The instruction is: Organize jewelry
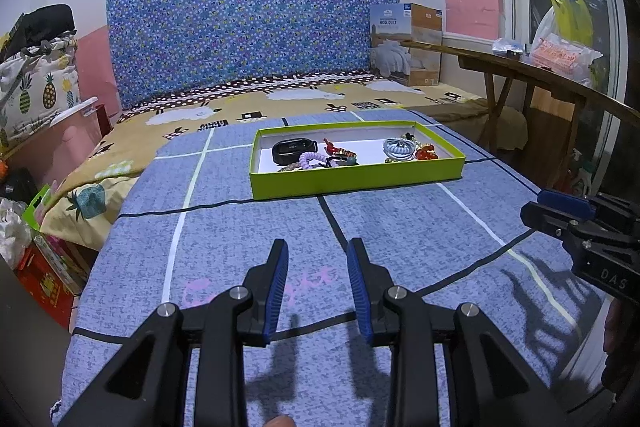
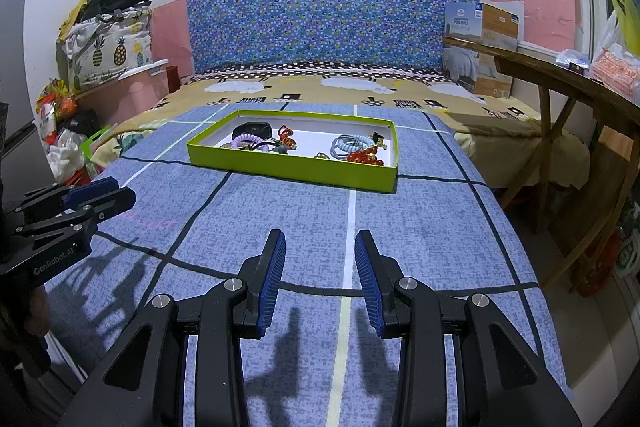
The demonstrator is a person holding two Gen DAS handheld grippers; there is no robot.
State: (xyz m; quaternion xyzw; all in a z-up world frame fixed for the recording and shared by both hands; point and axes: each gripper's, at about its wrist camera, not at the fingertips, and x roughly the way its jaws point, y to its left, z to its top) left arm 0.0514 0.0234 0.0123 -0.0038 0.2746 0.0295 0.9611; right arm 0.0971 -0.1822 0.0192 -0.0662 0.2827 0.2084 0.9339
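Note:
A shallow green box [image 1: 352,179] [image 2: 288,167] with a white floor lies on the blue checked bedspread ahead of both grippers. Inside sit a black watch [image 1: 294,149] [image 2: 252,129], a purple coil bracelet [image 1: 312,159] [image 2: 243,141], a red-orange piece [image 1: 334,148] [image 2: 286,135], pale blue hair ties [image 1: 398,148] [image 2: 352,146], and red beads [image 1: 426,153] [image 2: 366,157]. My left gripper [image 1: 318,247] is open and empty, well short of the box. My right gripper [image 2: 320,237] is open and empty too. Each shows at the other view's edge.
A wooden bench [image 1: 540,75] [image 2: 560,67] with bags stands along the right of the bed. A cardboard quilt box [image 1: 408,43] [image 2: 480,47] leans by the blue headboard [image 1: 252,27]. Bags and bins crowd the floor at left [image 1: 40,187].

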